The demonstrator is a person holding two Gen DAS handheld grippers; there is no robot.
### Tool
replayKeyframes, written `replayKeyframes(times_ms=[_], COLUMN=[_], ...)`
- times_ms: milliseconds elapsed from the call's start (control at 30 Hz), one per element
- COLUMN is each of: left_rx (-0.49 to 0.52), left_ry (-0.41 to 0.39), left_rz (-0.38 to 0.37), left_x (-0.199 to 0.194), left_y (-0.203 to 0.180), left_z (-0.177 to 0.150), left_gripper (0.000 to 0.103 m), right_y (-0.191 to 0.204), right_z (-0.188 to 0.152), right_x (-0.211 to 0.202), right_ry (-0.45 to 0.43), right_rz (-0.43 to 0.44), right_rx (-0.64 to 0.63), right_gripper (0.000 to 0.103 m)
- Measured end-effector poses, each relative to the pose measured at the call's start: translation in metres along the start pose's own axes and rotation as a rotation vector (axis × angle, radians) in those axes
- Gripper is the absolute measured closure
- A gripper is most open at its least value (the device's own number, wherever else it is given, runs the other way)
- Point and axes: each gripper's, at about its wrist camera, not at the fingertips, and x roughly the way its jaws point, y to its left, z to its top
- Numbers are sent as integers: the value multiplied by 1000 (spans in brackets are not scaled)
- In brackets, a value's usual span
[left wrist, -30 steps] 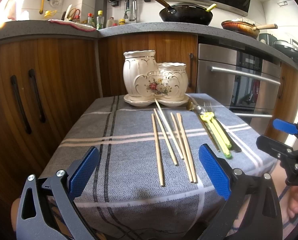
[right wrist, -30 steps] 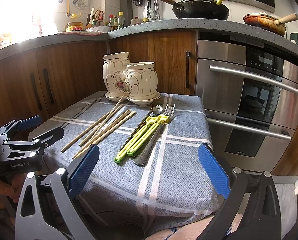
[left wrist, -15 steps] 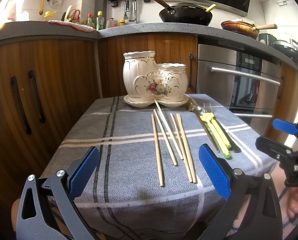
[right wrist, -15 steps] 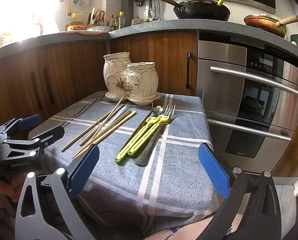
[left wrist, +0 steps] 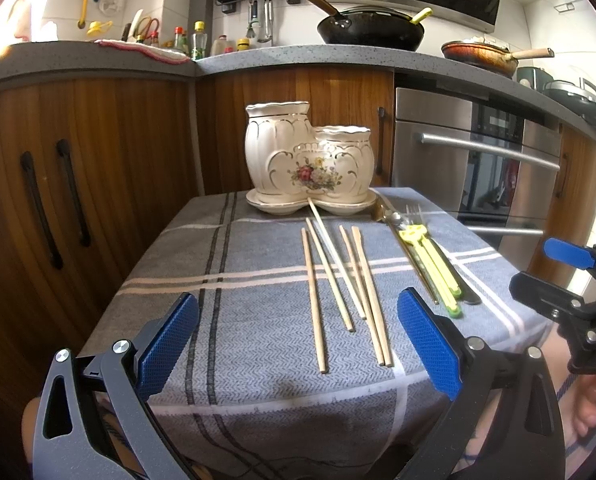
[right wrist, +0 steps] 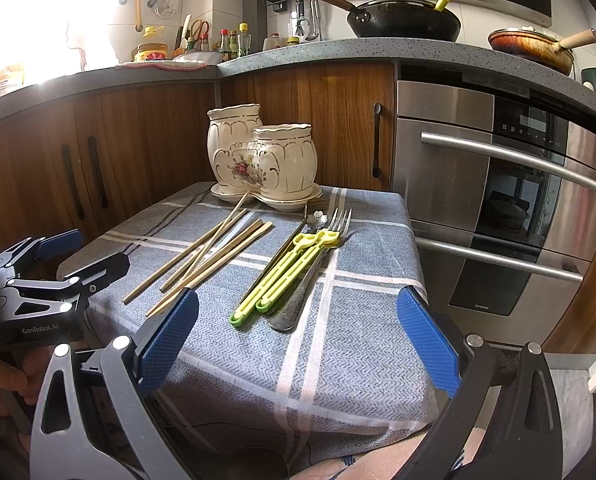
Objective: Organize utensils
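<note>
Hovering wide open, left gripper (left wrist: 298, 342) and right gripper (right wrist: 298, 340) face chopsticks (left wrist: 344, 280) lying loose before the ceramic holder (left wrist: 310, 162); thin sticks could roll or scatter if pinched off-centre.

"GenRobot.AI" is printed in white on the dark body of the left gripper (right wrist: 64, 258), as seen in the right wrist view. The letters "DA", cut off by the frame edge, are seen on the body of the right gripper (left wrist: 554, 276) in the left wrist view. "SIEMENS" can just be made out, very small, on the lower steel panel of the oven (right wrist: 494, 216).
</note>
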Motion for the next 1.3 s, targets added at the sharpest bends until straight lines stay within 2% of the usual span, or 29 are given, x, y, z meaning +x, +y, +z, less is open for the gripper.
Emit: replayKeyframes(times_ms=[367, 567, 633, 667, 700, 733, 800, 933, 1067, 1300], left_rx=[7, 16, 18, 14, 15, 19, 15, 32, 38, 44], left_ry=[23, 84, 122, 147, 167, 200, 242, 332, 399, 469], left_rz=[-21, -35, -47, -60, -67, -82, -108, -151, -139, -137], left_x=[10, 39, 53, 62, 69, 78, 93, 125, 152, 183], left_y=[2, 5, 6, 7, 7, 6, 6, -1, -7, -14], left_z=[15, 43, 50, 54, 56, 60, 65, 74, 79, 83], left_gripper=[4, 5, 7, 12, 23, 27, 35, 45, 65, 67], right_y=[-4, -8, -10, -11, -13, -14, -18, -23, -25, -33], right_z=[11, 27, 30, 31, 32, 33, 35, 39, 43, 46], right_x=[8, 24, 30, 33, 37, 40, 45, 53, 63, 82], right_ry=[35, 87, 103, 113, 128, 141, 156, 174, 206, 282], right_rz=[15, -11, -15, -17, -17, -16, -6, 7, 22, 68], right_rx=[20, 8, 6, 5, 4, 5, 15, 25, 22, 51], right_gripper=[5, 5, 11, 15, 24, 28, 30, 30, 30, 36])
